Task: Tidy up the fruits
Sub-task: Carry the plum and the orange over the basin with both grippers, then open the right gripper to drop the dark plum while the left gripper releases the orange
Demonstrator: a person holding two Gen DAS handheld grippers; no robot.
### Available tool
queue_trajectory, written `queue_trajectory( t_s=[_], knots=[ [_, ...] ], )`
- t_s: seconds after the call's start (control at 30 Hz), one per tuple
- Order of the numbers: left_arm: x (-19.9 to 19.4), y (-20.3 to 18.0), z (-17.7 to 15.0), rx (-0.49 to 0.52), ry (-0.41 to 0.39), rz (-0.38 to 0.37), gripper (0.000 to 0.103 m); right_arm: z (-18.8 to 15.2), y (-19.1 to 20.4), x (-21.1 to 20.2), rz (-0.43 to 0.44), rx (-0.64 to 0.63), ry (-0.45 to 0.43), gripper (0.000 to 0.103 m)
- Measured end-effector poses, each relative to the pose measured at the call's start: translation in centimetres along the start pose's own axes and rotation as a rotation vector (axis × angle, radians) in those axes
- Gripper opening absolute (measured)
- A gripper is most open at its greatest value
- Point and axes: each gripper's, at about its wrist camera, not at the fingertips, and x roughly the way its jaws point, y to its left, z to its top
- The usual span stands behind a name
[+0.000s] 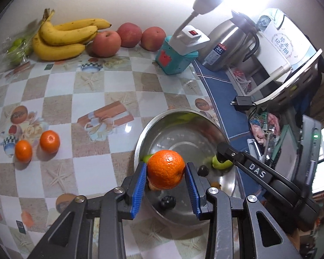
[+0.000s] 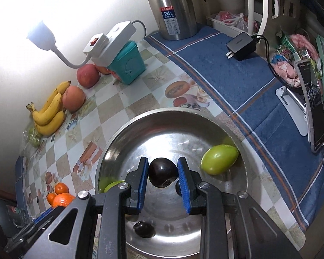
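Jaws pressed against both flanks of an orange (image 1: 165,169) by the left gripper (image 1: 165,172); the fruit is held up above the near rim of the steel bowl (image 1: 183,113). The blue pads (image 1: 139,185) are seen touching its skin on each side.

Jaws of the right gripper (image 2: 163,173) closed on a dark plum (image 2: 162,172), pinched between its blue pads (image 2: 184,185) and held over the middle of the bowl (image 2: 140,116).

Inside the bowl, a second dark plum (image 2: 143,228) is noted on the floor near the rim, a green fruit (image 2: 219,159) against the right wall, and another green fruit (image 2: 113,185) at the left wall, partly hidden by the gripper.

Two loose oranges (image 1: 37,145) are recorded just beside each other on the checkered tablecloth (image 1: 60,99), well apart from the bowl.

Against the back wall, a bunch of bananas (image 1: 62,36) is seen next to three red apples (image 1: 127,36) in a row, with a bag of small green fruits (image 1: 17,49) on the far side of the bananas.

Beyond the apples a teal box (image 1: 175,60) carrying a white power strip (image 1: 189,38) is observed, then a steel thermos jug (image 2: 171,8) standing on a blue cloth (image 2: 237,90), with a black charger (image 2: 240,45) lying nearby.
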Motion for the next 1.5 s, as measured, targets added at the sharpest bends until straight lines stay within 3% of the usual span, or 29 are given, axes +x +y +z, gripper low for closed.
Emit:
queue_trajectory(
  t_s=[0.27,0.77,1.5],
  knots=[
    [1.9,-0.6,0.6,0.022,-0.087,0.036,0.039,0.2,-0.3,0.7,0.016,-0.023,-0.041,0.029],
    [5.3,0.4,1.5,0.024,-0.104,0.082,0.039,0.1,0.6,3.0,-0.025,-0.112,-0.084,0.029],
    [7.2,-0.1,1.6,0.057,-0.085,0.091,0.039,-0.3,1.0,4.8,-0.040,-0.138,-0.050,0.029]
  ],
)
